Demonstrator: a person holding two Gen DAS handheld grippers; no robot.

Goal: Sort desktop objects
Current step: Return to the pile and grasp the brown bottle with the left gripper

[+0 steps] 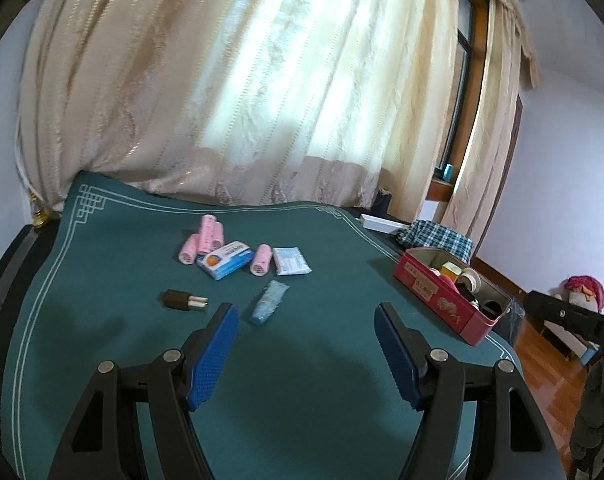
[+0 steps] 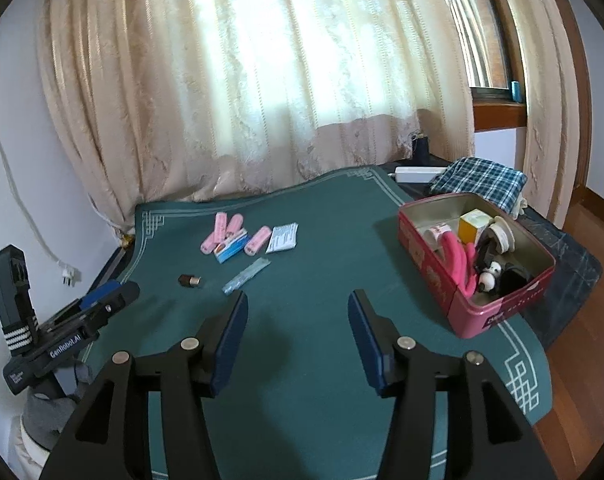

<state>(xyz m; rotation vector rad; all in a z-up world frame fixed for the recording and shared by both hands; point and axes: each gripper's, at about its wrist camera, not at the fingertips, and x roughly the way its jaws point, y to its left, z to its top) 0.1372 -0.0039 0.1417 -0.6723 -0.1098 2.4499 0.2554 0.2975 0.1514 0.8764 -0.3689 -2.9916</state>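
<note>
- Two tongs, both mine, hang above the green tabletop (image 1: 102,320); my left tongs (image 1: 306,316) stand spread with nothing between the blue pads; my right tongs (image 2: 298,304) stand spread too, and nothing sits between them either
- Four pink rollers (image 1: 206,236) lie in a cluster toward the far side of the tabletop, around a blue and white box (image 1: 225,263); a white packet (image 1: 291,261) lies just beside the right-hand roller
- A pale blue tube (image 1: 267,302) lies nearer to me, just ahead of my left tongs; a small brown plug-like thing (image 1: 184,301) lies to its left, apart from it
- The red tin (image 2: 438,276) stands open at the tabletop's right edge (a yellow box (image 2: 475,224), a pink curved thing (image 2: 458,260) and tape rolls inside, as far as I can tell)
- Behind the tin a folded checked cloth (image 2: 482,184) lies near a white power strip (image 2: 418,174)
</note>
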